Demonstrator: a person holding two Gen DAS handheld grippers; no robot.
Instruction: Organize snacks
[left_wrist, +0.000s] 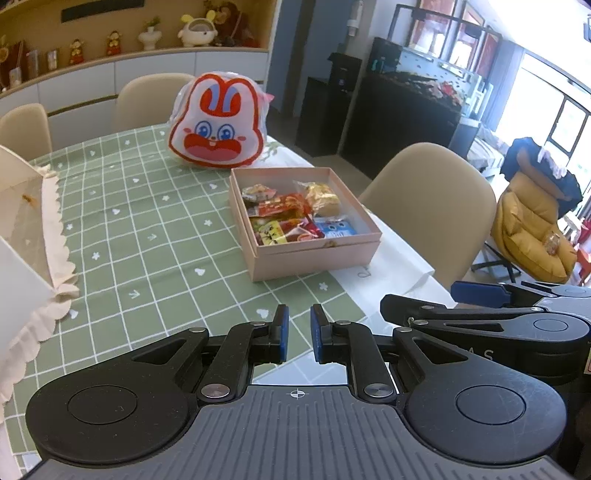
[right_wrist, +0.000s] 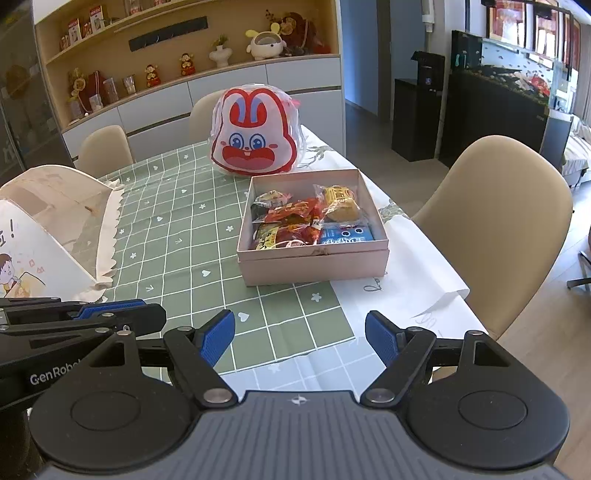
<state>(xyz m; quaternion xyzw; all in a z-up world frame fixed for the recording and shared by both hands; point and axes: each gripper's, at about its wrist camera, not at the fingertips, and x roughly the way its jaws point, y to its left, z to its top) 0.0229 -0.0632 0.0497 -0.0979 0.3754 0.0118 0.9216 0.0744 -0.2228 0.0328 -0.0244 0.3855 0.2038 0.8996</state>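
Note:
A pink open box (left_wrist: 314, 254) (right_wrist: 314, 264) sits on the table and holds several wrapped snacks (left_wrist: 291, 218) (right_wrist: 303, 218), red, yellow and blue. My left gripper (left_wrist: 299, 332) hovers above the table's near edge, short of the box, with its blue pads a narrow gap apart and nothing between them. My right gripper (right_wrist: 300, 339) is open wide and empty, also short of the box. Each gripper shows at the edge of the other's view.
A red-and-white rabbit-face bag (left_wrist: 218, 122) (right_wrist: 256, 136) stands behind the box. A white mesh food cover (left_wrist: 22, 229) (right_wrist: 55, 236) sits at the left. Beige chairs (left_wrist: 432, 206) (right_wrist: 495, 229) ring the table with its green checked cloth (left_wrist: 147, 229).

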